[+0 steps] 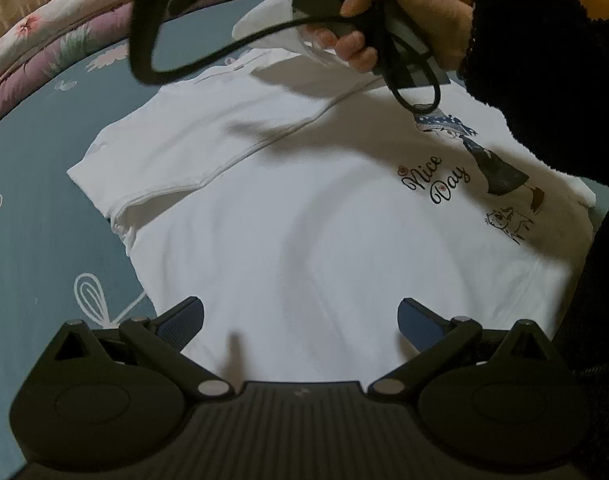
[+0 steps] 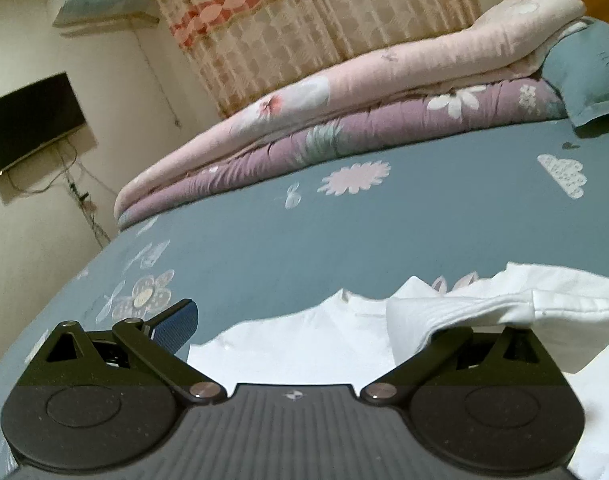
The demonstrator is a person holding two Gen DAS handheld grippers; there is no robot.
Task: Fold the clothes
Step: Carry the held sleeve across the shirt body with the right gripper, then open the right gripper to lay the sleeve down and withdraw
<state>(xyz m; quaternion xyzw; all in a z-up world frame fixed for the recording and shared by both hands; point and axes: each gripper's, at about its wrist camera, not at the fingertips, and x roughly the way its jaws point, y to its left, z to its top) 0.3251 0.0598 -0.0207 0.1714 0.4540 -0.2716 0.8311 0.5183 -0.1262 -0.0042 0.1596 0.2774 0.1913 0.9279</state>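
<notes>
Left wrist view: white T-shirt (image 1: pixel 304 208) lies print-up on the teal bed sheet (image 1: pixel 32 168), body spread flat. One sleeve side is already turned in over the chest, its hem running diagonally toward the collar; probably the first fold of a thirds-style fold. "Nice Day" print (image 1: pixel 432 178) sits on the far right, partly under a black fleece sleeve (image 1: pixel 544 64). Left gripper (image 1: pixel 300 320) hovers over the shirt's near part, fingers spread wide, nothing between the blue pads (image 1: pixel 182 324). Shirt fabric is directly beneath and ahead of it; contact can't be judged. The person's hand (image 1: pixel 404 20) grips the right device's handle above the collar end, cable (image 1: pixel 144 32) looping across the top of frame. Looks like that side is doing the fold while the left one stands by.

Right wrist view: right gripper (image 2: pixel 304 320) is low at the shirt's edge, looking out across the sheet toward the folded quilts (image 2: pixel 344 116) and curtain (image 2: pixel 304 20). Left finger pad (image 2: pixel 176 328) is bare and swung outward. A thick bunched layer of shirt (image 2: pixel 484 308) drapes over the right finger, hiding its pad. Fingers look spread, not pinching; the cloth rides on one finger rather than between both. My read: fabric has just been let go or is being scooped, can't say which. The rest of the shirt lies flat between and just beyond the fingers.
</notes>
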